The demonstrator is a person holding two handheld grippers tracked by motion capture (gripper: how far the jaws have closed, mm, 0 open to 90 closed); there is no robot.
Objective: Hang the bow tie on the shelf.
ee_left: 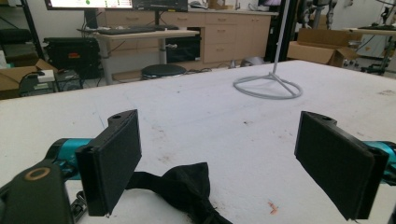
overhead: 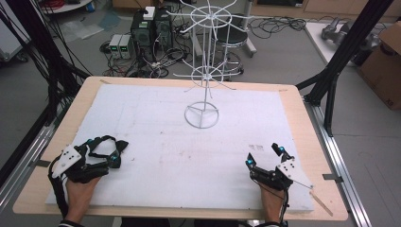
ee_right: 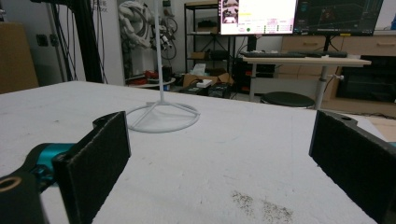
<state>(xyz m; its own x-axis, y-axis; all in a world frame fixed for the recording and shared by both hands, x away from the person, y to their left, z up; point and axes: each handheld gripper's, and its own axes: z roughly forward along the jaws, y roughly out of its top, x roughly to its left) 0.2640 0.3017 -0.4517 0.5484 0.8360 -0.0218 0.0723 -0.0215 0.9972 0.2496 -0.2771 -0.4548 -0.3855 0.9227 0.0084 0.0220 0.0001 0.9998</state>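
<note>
— Grippers at rest: left gripper point(overhead: 115, 152) and right gripper point(overhead: 265, 154) both gape wide, holding nothing. Step?

— Probably the start. Black cloth point(ee_left: 187, 185) lies between the left jaws; white wire rack point(overhead: 204, 71) stands well ahead. Next, likely closing on it.

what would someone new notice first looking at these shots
Probably the tall white wire rack standing on its ring base at the far middle of the white table top. Next, the two hand-held grippers resting near the front edge, the left gripper and the right gripper, both open. A black cloth lies between the left gripper's fingers.
</note>
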